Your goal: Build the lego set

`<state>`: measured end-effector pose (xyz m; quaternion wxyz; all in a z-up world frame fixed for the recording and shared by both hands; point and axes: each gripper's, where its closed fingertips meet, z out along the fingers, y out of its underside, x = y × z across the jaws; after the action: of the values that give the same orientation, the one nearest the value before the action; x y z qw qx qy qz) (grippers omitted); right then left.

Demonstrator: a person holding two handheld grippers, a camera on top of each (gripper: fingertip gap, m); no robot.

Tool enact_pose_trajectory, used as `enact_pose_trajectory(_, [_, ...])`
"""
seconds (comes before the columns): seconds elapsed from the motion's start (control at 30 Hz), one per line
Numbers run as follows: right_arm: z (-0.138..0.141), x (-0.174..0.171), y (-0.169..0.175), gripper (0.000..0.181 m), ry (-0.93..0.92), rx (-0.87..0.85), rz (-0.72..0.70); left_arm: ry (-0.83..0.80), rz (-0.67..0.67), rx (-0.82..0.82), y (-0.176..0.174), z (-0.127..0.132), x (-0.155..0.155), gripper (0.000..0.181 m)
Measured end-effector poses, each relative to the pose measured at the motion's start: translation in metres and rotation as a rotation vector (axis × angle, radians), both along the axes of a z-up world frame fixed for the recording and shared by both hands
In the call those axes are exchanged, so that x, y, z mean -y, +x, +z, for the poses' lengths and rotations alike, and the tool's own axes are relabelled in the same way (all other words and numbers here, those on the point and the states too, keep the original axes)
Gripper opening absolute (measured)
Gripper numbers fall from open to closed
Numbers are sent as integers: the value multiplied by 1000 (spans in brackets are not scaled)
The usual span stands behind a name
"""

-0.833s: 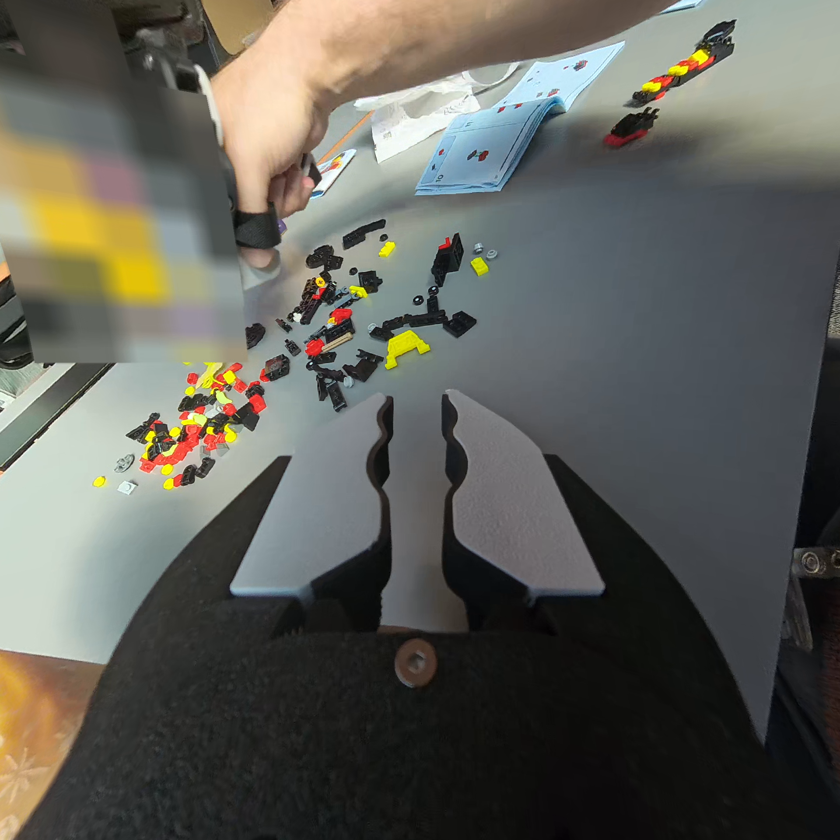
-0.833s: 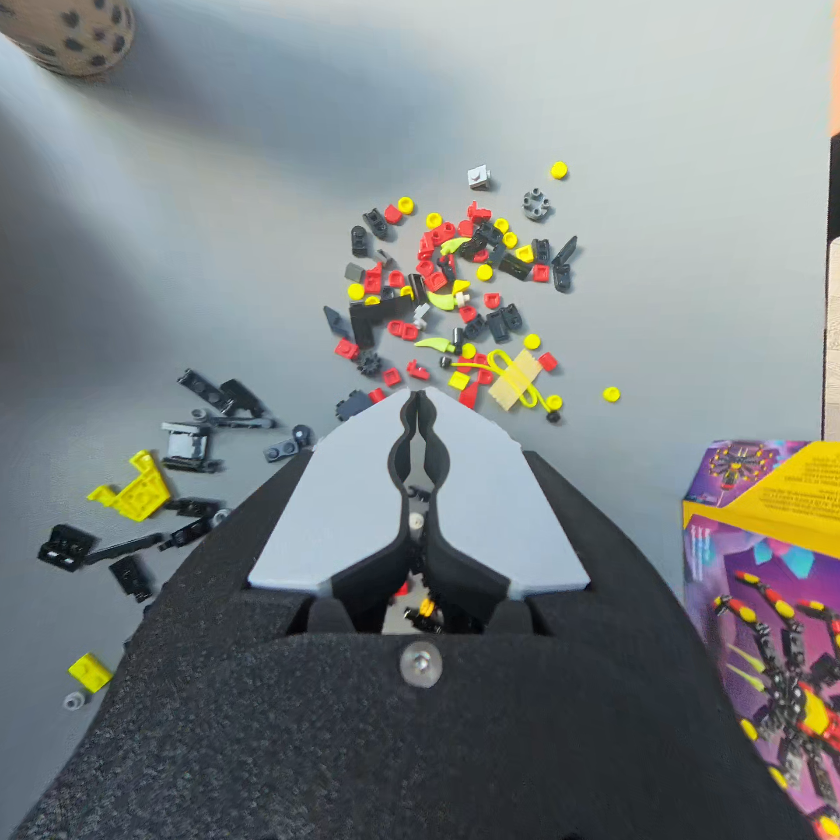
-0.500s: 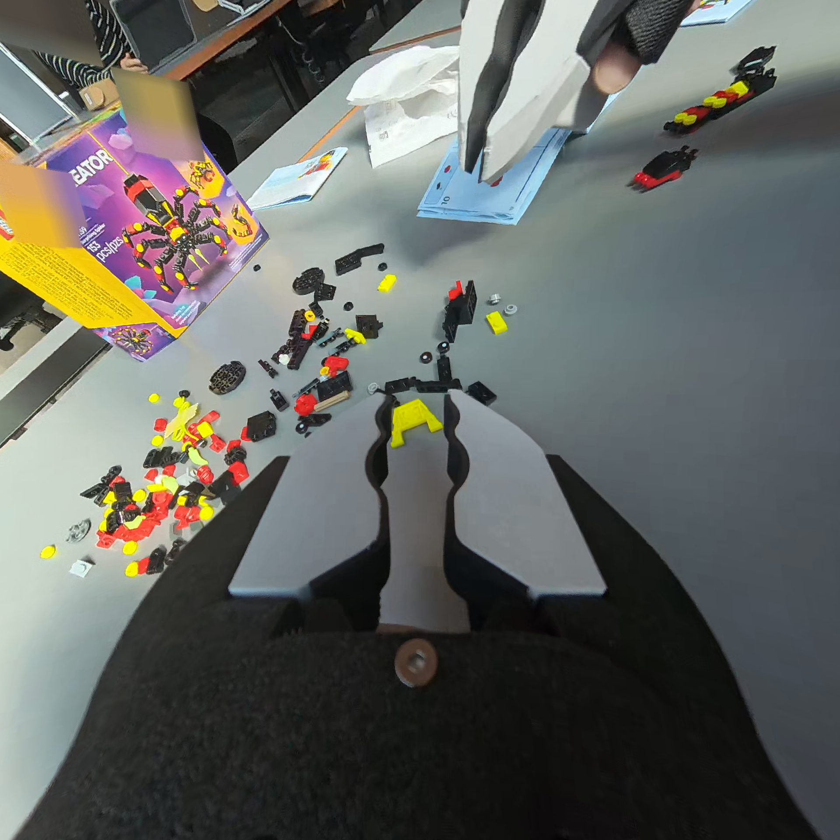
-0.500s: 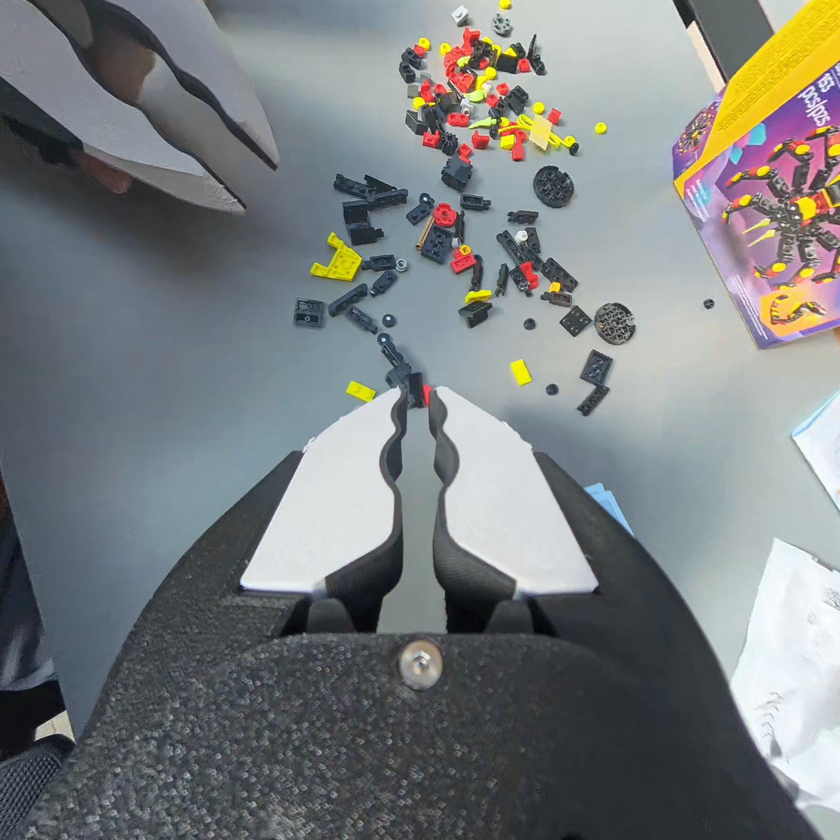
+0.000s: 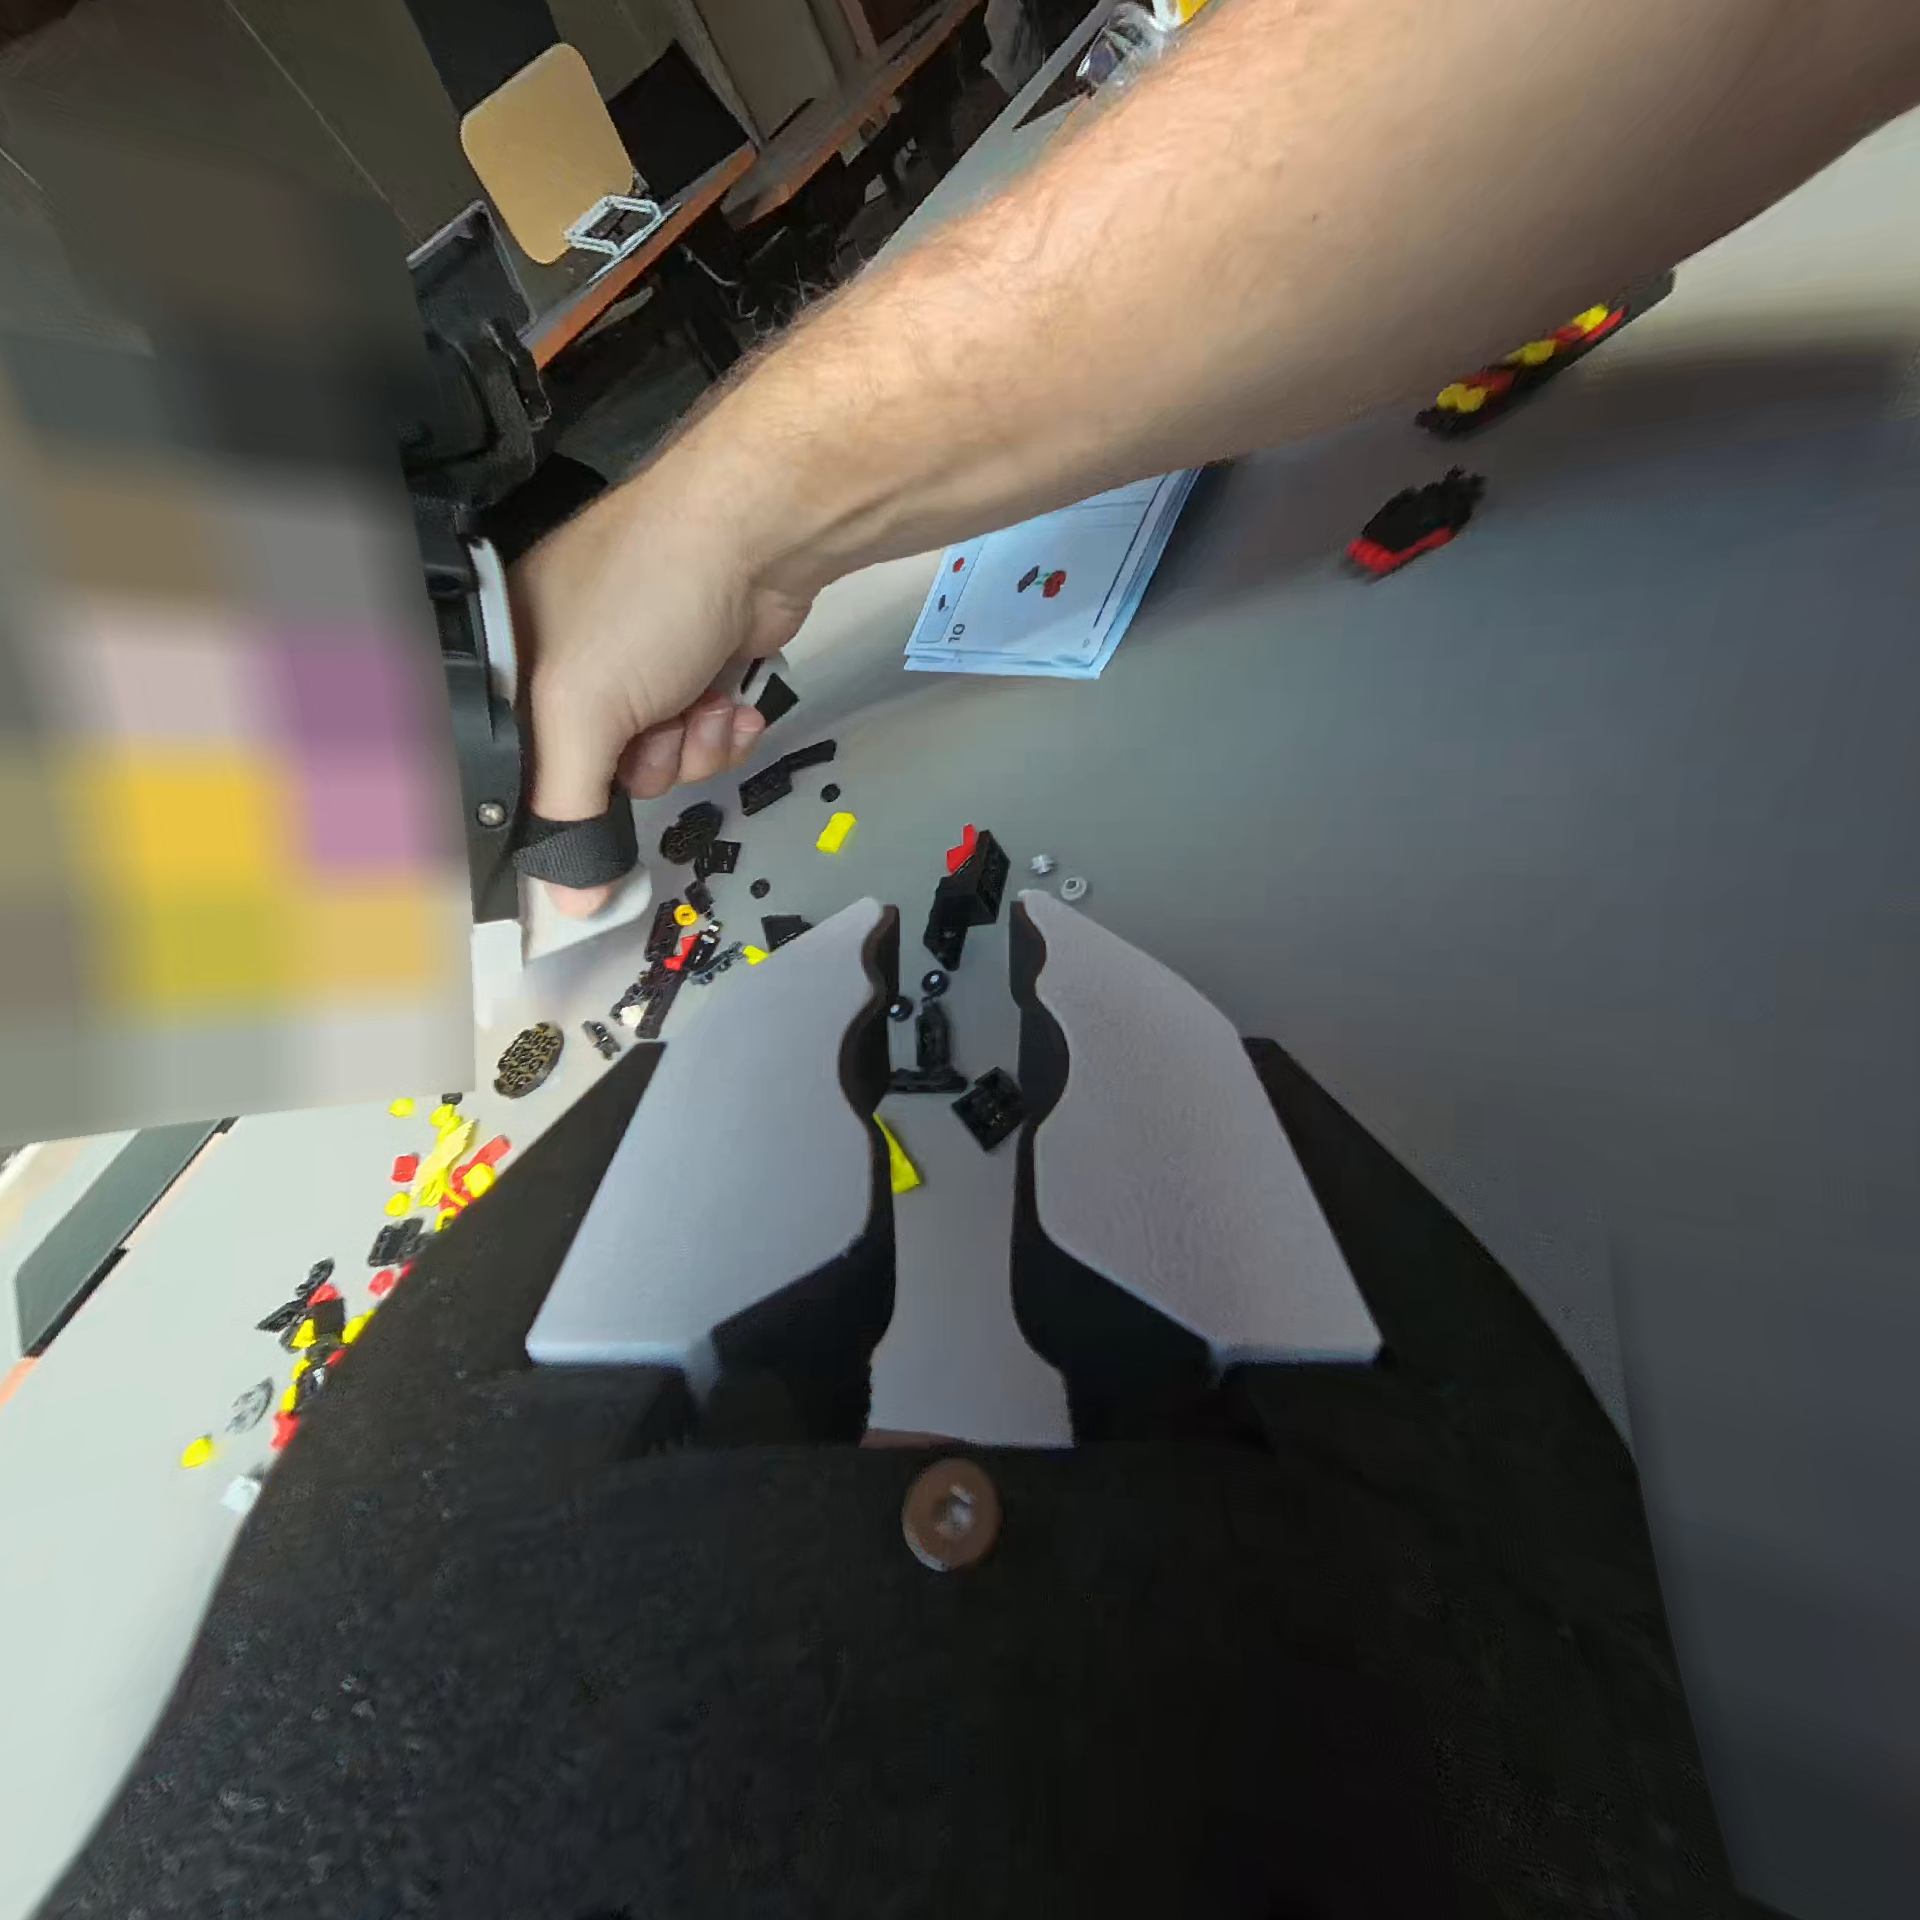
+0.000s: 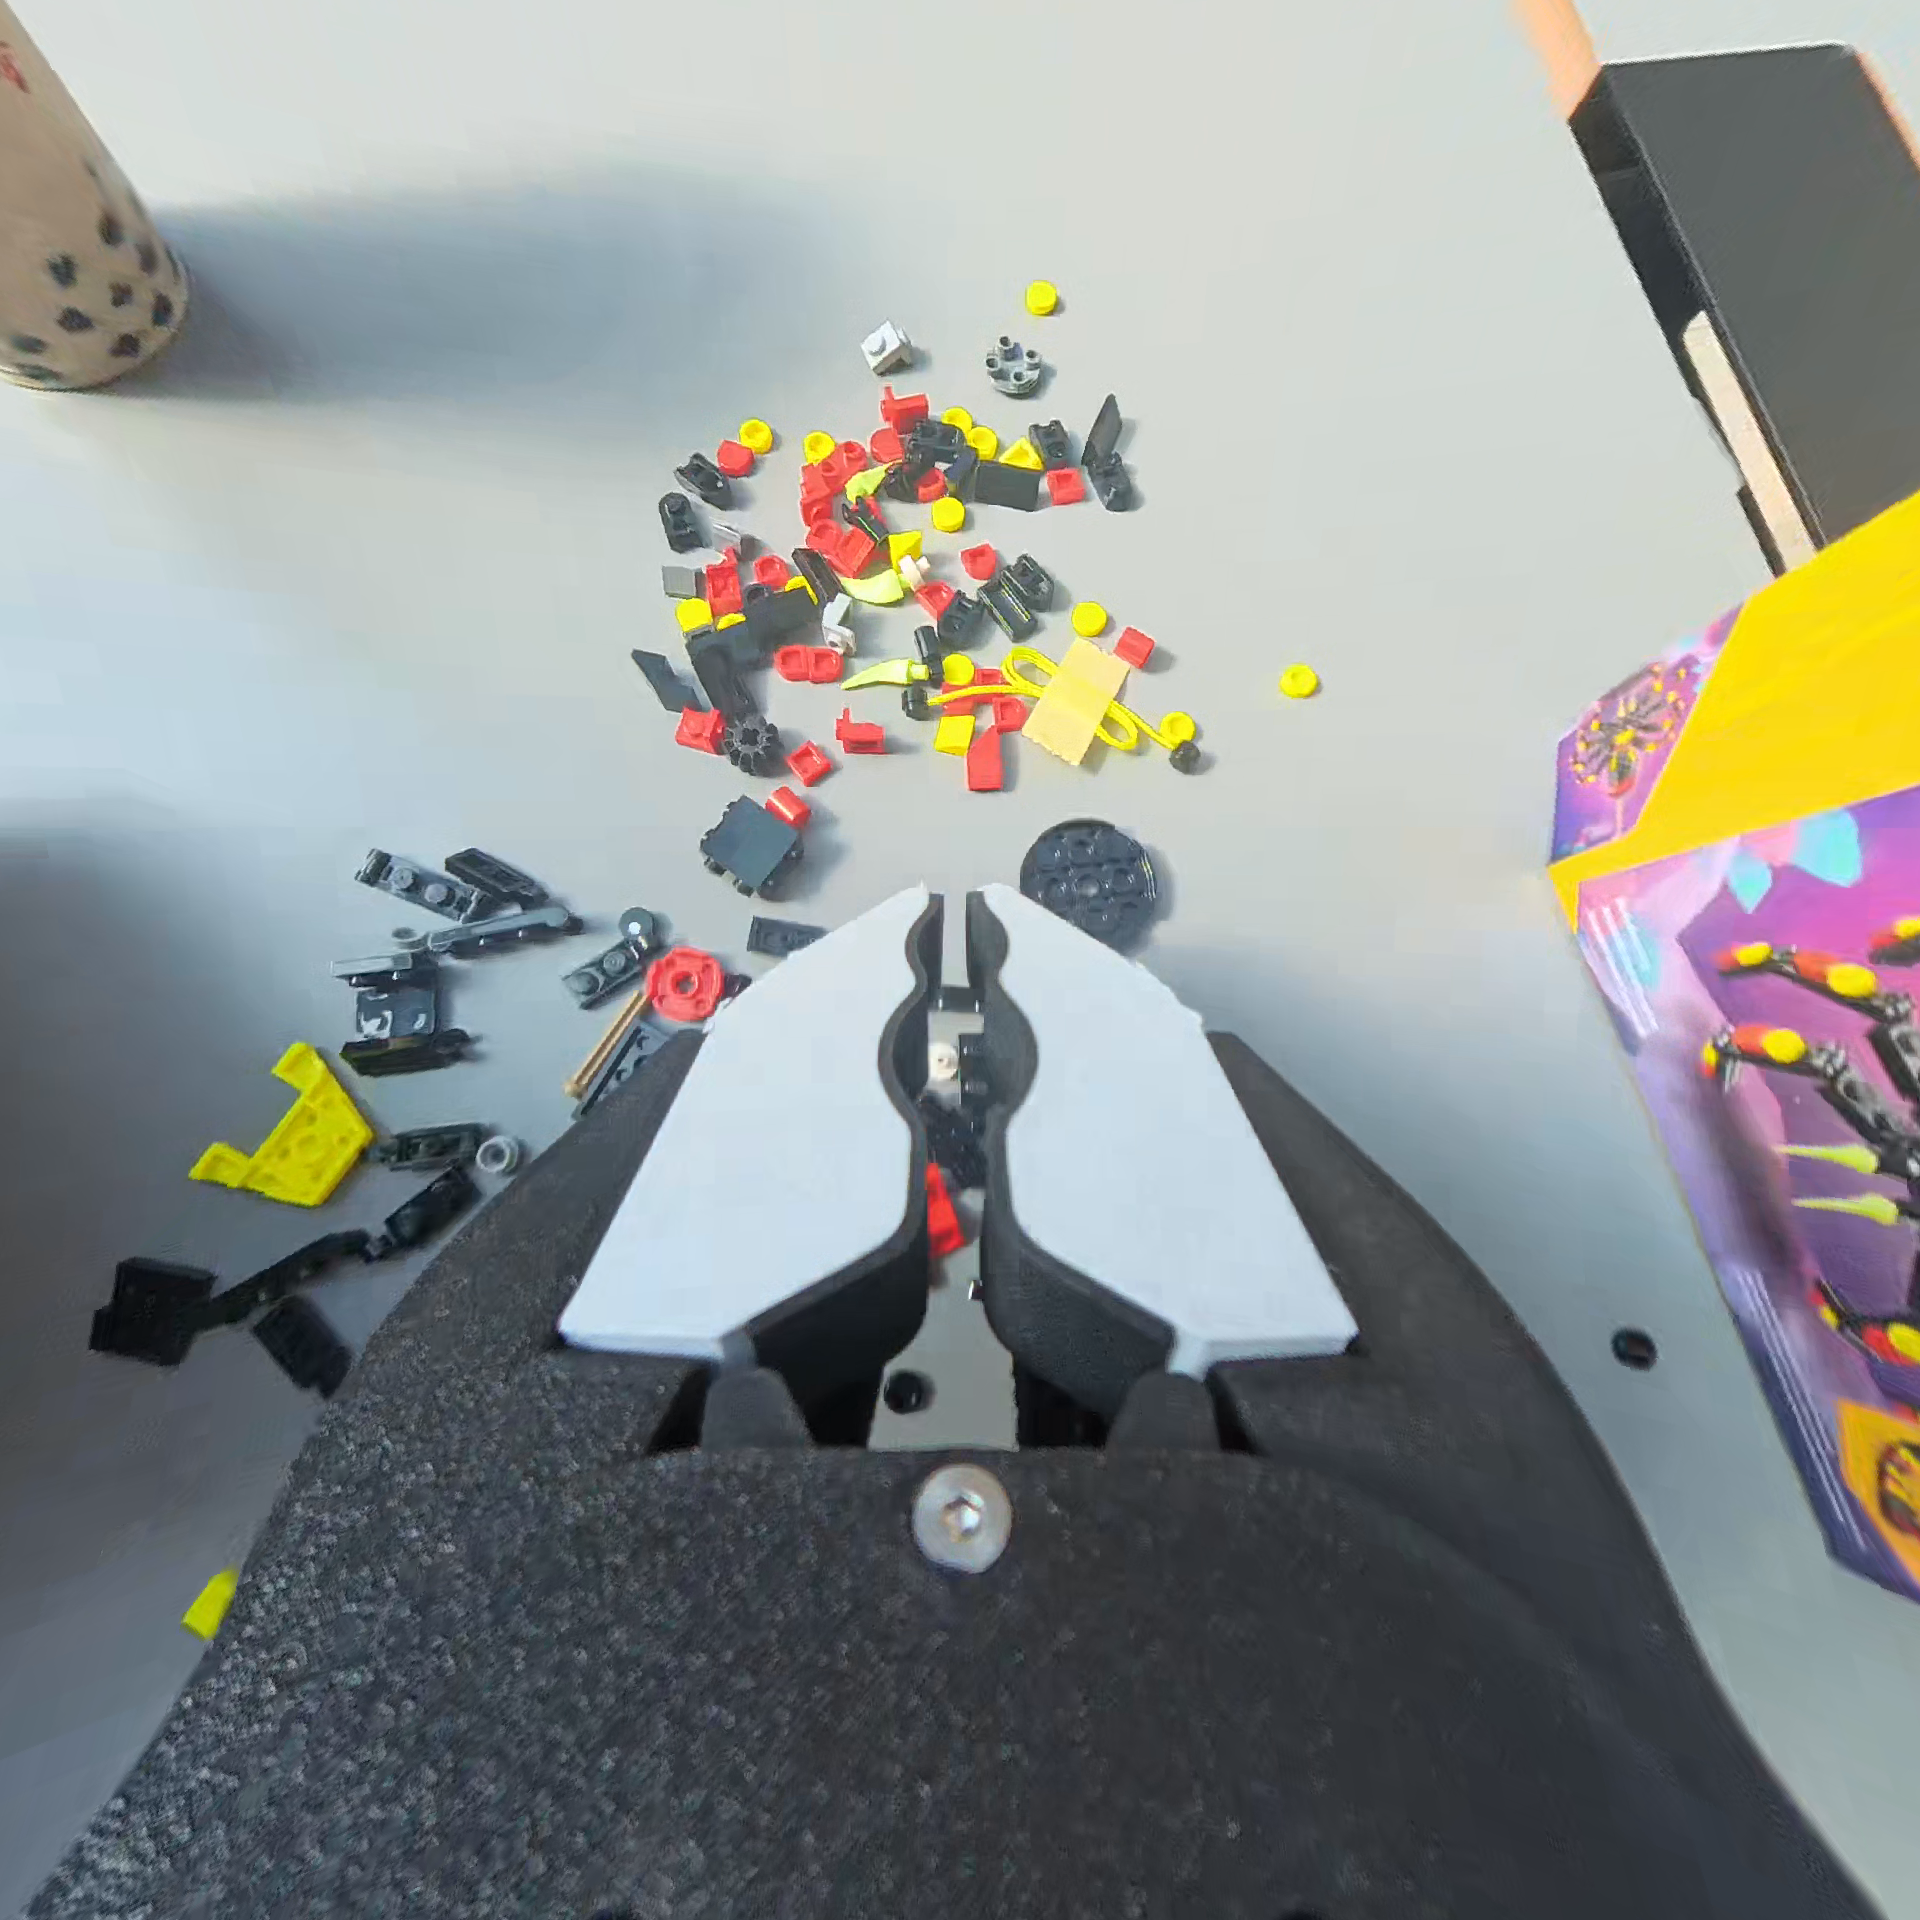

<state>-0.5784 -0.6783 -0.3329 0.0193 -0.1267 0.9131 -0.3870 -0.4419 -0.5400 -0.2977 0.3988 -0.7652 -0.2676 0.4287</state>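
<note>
Loose lego pieces lie on the grey table point(image 5: 1455, 935). My left gripper point(image 5: 951, 914) is open and empty, low over black pieces. A black-and-red block point(image 5: 971, 883) sits just past its tips, and a black brick point(image 5: 992, 1107) and a yellow wedge point(image 5: 899, 1164) show between its fingers. My right gripper point(image 6: 949, 902) is open by a narrow slit, low over black and red pieces that show through the gap. Ahead of it lie a black round plate point(image 6: 1088, 883) and a pile of small red, yellow and black pieces point(image 6: 883, 561).
A person's forearm point(image 5: 1143, 312) crosses the left wrist view. A blue booklet point(image 5: 1039, 592) and two built sub-assemblies point(image 5: 1413, 520) point(image 5: 1517, 374) lie beyond. The lego box point(image 6: 1766, 1039) stands at the right. A spotted cup point(image 6: 73, 260) is at the far left, a yellow wedge plate point(image 6: 296, 1132) at the near left. The grippers' ends are close to 20 centimeters from one another. The black round plate point(image 6: 1088, 883) is about 5 centimeters from my right fingertips and 25 centimeters from my left. The left camera catches it too, in the left wrist view point(image 5: 522, 1058).
My right gripper came down from high above the table to just over the pieces, and its jaws narrowed. My left gripper moved forward over the black pieces. The forearm crosses its view again.
</note>
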Motion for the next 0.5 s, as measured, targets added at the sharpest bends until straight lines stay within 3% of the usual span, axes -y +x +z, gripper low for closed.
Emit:
enact_pose_trajectory(0.1, [-10, 25, 22, 4, -7, -53, 114, -91, 67, -61, 2, -5, 20, 19])
enact_pose_trajectory(0.23, [-19, 46, 38, 5, 29, -77, 165, -142, 154, -108, -1, -12, 47, 18])
enact_pose_trajectory(0.33, [-34, 55, 41, 17, 74, -126, 186, -131, 176, -121, -2, -8, 52, 18])
enact_pose_trajectory(0.5, [-35, 59, 48, 20, 48, -73, 189, -79, 163, -115, 0, -7, 54, 18])
